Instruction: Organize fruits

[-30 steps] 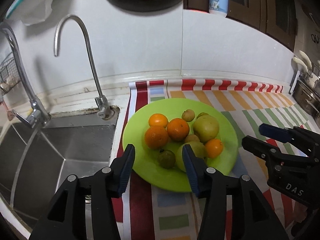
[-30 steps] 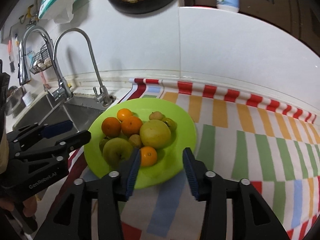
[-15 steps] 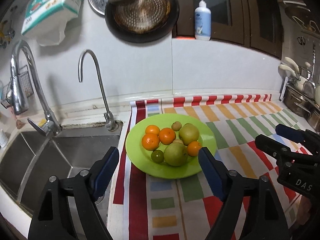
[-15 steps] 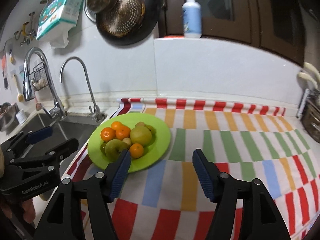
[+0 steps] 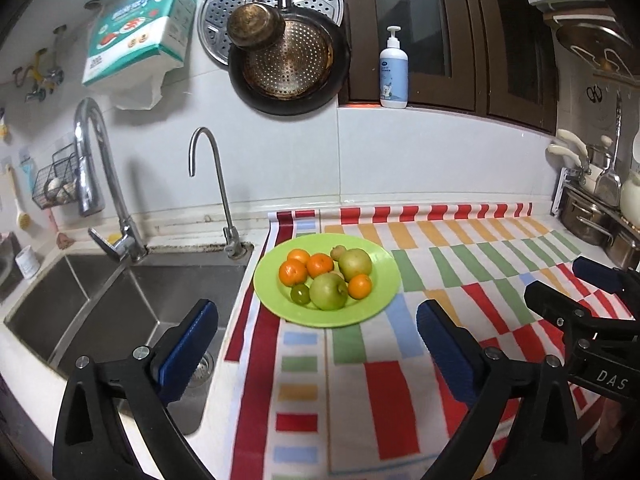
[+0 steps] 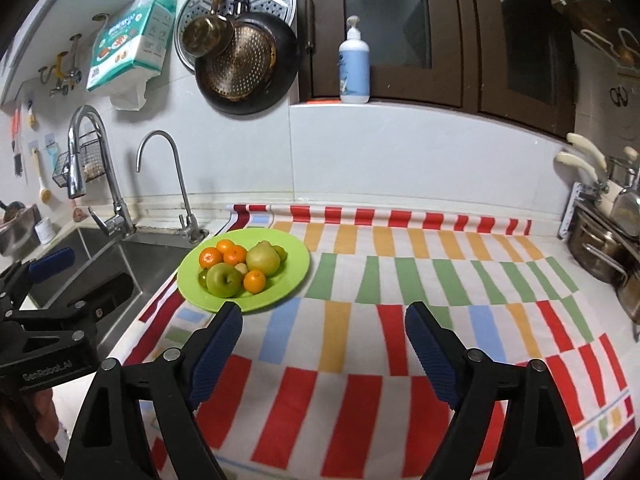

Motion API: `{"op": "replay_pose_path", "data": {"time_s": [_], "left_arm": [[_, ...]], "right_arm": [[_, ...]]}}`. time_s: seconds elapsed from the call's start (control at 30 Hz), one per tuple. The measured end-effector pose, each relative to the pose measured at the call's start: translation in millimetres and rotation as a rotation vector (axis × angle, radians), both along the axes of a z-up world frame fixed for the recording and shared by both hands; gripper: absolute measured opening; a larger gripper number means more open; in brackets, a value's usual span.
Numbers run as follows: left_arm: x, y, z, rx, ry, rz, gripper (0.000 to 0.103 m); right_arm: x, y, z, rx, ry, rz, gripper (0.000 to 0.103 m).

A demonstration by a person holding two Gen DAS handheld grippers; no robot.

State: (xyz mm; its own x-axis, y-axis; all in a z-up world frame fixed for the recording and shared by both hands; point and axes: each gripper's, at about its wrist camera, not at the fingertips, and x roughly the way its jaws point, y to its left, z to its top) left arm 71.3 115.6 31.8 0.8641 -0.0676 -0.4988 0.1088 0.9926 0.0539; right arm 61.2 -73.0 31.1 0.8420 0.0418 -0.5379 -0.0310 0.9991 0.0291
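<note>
While sink (image 5: 100,300) sits far left w/ two taps behind, left gripper (image 5: 316,344) hangs above counter edge, fingers spread wide, holding nothing. Green plate (image 5: 384,284) just right of sink, on striped cloth (image 6: 440,280). On plate: four oranges, incl. one at front right (image 5: 359,286), green apple (image 6: 224,279) at front, pale pear (image 6: 263,258) behind, few small fruits, all bunched & touching. Right gripper (image 6: 324,340) over cloth, near plate's front rim, fingers spread, empty. Pots (image 6: 600,252) far right.
</note>
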Motion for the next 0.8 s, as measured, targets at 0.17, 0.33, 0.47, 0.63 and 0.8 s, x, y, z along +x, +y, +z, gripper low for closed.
{"op": "replay_pose_path", "data": {"time_s": [0.17, 0.33, 0.47, 0.63, 0.8], "left_arm": [[-27, -8, 6, 0.001, -0.013, 0.016, 0.103], [-51, -15, 10, 0.004, -0.024, 0.021, 0.103], [-65, -19, 11, 0.004, -0.025, 0.021, 0.103], [-82, -22, 12, 0.007, -0.028, 0.020, 0.103], [-95, -24, 15, 0.010, -0.041, 0.022, 0.103]], "right_arm": [[-26, -11, 6, 0.001, -0.009, -0.007, 0.088], [-50, -19, 11, 0.005, -0.020, -0.006, 0.089], [-66, -23, 14, 0.002, -0.032, -0.004, 0.089], [-84, -27, 18, 0.002, -0.041, 0.003, 0.089], [-96, -30, 21, 0.003, -0.049, 0.010, 0.089]]}}
